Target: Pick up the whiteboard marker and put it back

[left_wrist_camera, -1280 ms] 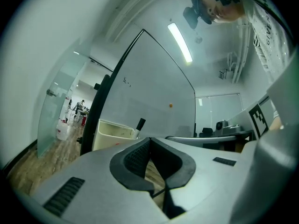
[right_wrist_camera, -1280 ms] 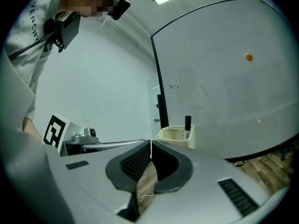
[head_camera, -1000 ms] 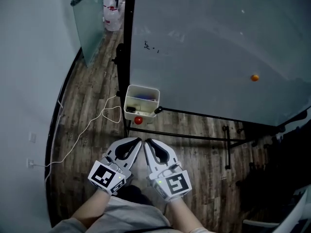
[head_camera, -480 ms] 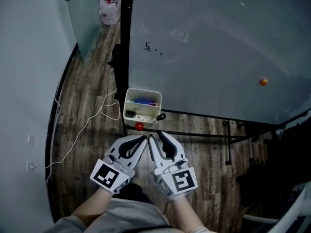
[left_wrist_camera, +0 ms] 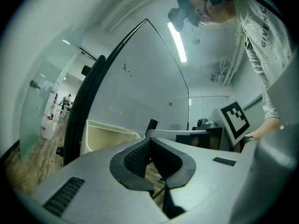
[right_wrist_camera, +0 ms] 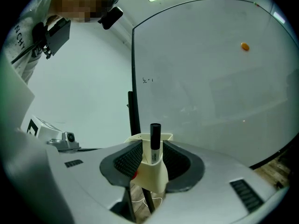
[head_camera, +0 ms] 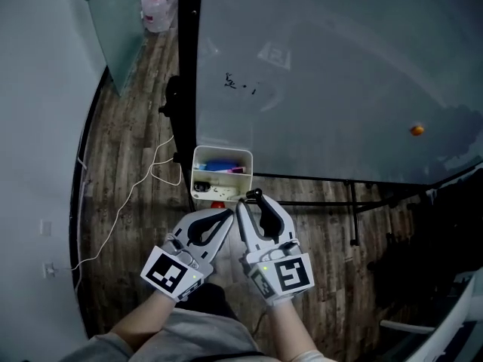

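White bin (head_camera: 222,148) holds 1 upright whiteboard marker (right_wrist_camera: 154,139) and a blue item (head_camera: 220,166).

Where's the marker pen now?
In the right gripper view the whiteboard marker sticks up from the corner of the white bin, between the tongs of the right gripper, which have just been opening without squeezing it.

Dark wood-plank floor (head_camera: 128,164), in fair order. Lying on it: a loose white cable (head_camera: 115,223) trailing on the wall side, and the whiteboard stand's black base bars (head_camera: 352,217). A cream bin (head_camera: 196,172) sits at the board's lower corner, off the floor; a whiteboard marker (head_camera: 255,195) stands upright at its near right corner.
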{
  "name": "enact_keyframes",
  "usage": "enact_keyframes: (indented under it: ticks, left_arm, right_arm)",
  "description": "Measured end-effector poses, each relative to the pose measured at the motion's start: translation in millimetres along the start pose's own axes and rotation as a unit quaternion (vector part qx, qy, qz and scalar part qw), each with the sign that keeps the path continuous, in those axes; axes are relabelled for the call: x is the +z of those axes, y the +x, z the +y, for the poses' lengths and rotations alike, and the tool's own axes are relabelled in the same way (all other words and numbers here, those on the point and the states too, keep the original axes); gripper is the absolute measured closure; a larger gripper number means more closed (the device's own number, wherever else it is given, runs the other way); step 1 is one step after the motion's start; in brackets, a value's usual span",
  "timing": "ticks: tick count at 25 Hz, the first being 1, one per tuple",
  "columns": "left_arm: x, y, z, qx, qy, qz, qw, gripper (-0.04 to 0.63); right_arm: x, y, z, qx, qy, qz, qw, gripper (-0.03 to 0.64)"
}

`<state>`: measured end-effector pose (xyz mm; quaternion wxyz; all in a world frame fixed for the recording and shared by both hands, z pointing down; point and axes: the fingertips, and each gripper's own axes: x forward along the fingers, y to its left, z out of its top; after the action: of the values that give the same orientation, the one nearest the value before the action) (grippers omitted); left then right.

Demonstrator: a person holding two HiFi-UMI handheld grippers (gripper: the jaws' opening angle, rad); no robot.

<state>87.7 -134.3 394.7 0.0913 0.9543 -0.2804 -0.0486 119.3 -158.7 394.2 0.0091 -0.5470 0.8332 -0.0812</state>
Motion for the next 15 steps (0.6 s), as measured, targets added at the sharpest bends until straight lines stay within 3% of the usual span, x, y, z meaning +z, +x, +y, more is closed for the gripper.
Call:
enact_keyframes:
  ticks: [12,15]
  left_arm:
    - [4,1,9,-0.043,-0.014,0.001,0.999,0.583]
    - [6,3,8,-0.054,-0.014,0.005,0.9985,0.583]
  right_arm:
    - [-2,12,-8,-0.052,0.002,0.02,0.998,0.491]
    - [1,14,-10,-0.059,-0.004,0.018,0.998,0.517]
